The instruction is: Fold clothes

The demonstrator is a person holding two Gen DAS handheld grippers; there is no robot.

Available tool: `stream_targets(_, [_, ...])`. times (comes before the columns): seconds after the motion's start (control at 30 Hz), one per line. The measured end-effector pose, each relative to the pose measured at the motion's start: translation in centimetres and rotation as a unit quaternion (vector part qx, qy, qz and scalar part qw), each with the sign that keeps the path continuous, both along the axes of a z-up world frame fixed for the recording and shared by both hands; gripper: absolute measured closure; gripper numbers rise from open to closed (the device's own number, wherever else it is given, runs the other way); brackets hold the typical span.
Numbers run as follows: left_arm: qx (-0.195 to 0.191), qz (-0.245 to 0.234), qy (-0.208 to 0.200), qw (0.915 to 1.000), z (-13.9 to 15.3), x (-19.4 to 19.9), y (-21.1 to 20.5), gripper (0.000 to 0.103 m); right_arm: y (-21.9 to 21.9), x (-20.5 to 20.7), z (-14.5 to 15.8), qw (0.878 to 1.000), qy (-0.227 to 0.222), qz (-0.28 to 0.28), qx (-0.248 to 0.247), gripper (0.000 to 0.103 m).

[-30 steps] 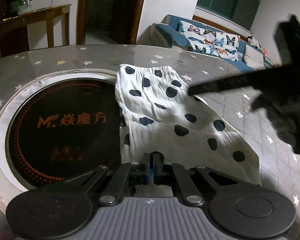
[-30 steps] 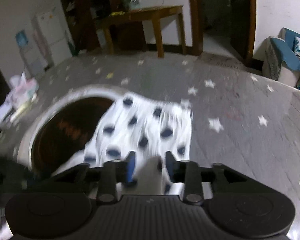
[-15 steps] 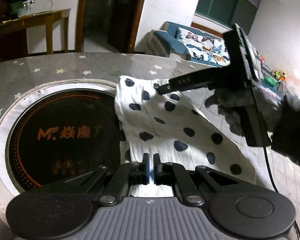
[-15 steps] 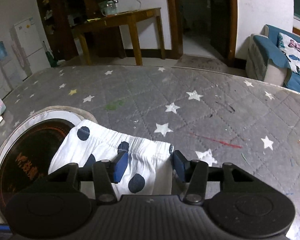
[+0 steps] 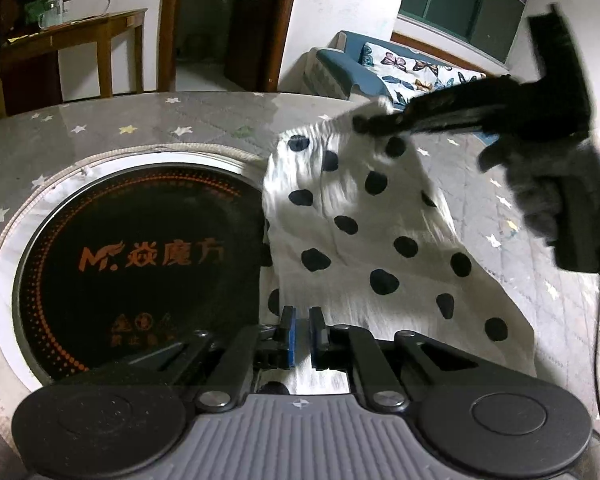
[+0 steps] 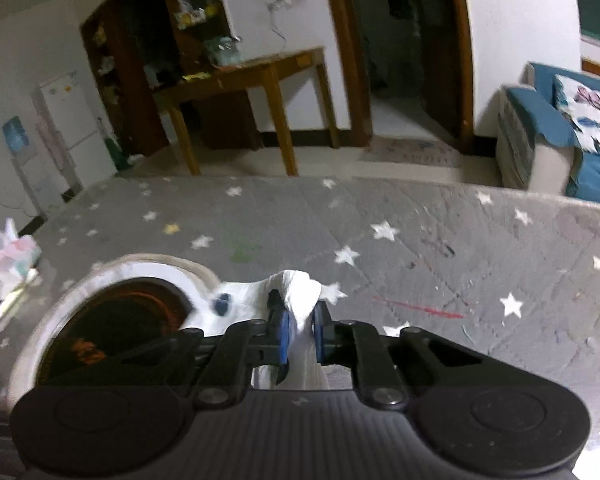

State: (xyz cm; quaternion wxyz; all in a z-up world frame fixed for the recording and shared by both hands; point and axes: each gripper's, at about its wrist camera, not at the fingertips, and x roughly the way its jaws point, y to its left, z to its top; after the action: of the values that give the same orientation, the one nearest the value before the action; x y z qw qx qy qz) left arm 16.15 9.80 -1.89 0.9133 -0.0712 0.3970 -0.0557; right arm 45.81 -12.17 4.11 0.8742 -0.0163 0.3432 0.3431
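The right gripper [image 6: 299,330] is pinching the far corner of the polka-dot garment [image 5: 364,240], lifting it at upper right of the left view. The left gripper [image 5: 302,336], fingers slightly parted, is hovering over the garment's near edge beside the round cooktop [image 5: 140,256], gripping nothing visible

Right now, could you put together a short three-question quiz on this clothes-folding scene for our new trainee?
1. True or false: the right gripper is shut on the far edge of the polka-dot garment.
2. Which lies left of the garment in the left wrist view? A) a wooden cutting board B) a round black cooktop with orange lettering C) a laundry basket
3. Fill in: the grey table cover is printed with small ____.

Key: 1 true: white cloth is bunched between its blue pads. 2 B. 3 stars.
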Motion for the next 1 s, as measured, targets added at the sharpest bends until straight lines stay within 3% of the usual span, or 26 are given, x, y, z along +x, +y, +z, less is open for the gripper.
stream_targets(0.17, [0.009,0.01,-0.012,0.9998,1.0,-1.5,0.2,0.078,-0.9,-3.8,3.3,0.999,-0.022,0.036,0.02,0.092])
stream_targets(0.6, [0.029,0.068,-0.025,0.9969,2.1,-7.5,3.7,0.077,-4.5,-17.9,8.1,0.989,-0.03,0.139,0.049,0.092])
stream_targets(0.77, [0.029,0.091,-0.028,0.995,2.3,-9.5,5.0,0.077,-5.2,-24.2,8.7,0.974,-0.043,0.215,0.052,0.092])
stream_targets(0.93, [0.025,0.097,-0.04,0.9942,3.0,-11.2,5.2,0.077,-5.6,-30.1,6.5,0.95,-0.085,0.301,0.013,0.09])
stream_targets(1.0, [0.024,0.096,-0.044,0.9941,3.3,-11.7,5.1,0.076,-6.0,-31.6,5.7,0.943,-0.083,0.323,-0.002,0.081])
